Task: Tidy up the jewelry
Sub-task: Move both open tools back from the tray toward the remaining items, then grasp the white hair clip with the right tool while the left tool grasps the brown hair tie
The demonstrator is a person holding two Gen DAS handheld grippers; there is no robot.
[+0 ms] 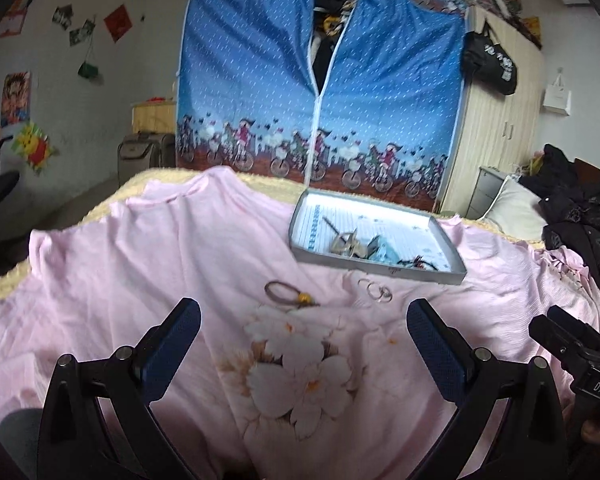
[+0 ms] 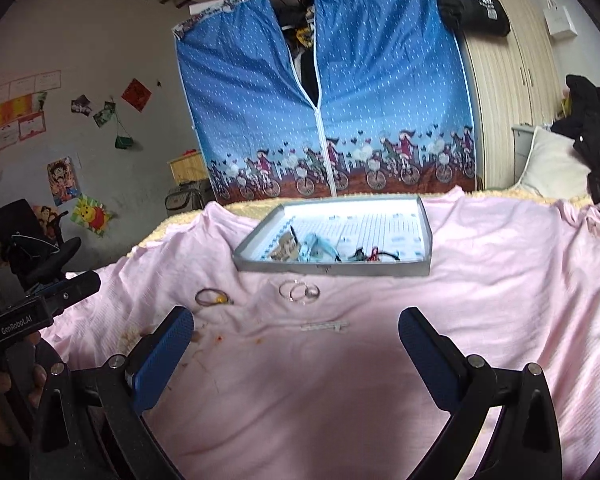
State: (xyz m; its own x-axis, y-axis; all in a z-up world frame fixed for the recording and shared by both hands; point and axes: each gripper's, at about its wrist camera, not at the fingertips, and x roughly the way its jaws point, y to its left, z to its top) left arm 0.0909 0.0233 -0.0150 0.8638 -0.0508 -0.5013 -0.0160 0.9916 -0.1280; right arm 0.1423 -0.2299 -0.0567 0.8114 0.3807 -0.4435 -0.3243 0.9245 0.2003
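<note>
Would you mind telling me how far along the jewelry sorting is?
Done: several pieces lie in the shallow grey box. In hand: nothing; both hand-held grippers, left and right, are open. Left: brown hair tie with yellow bead and clear rings on the pink sheet.

Black claw (image 1: 304, 340) frames — blue textured pads (image 1: 176, 344), silver screws, "GenRobot.AI" lettering.
</note>
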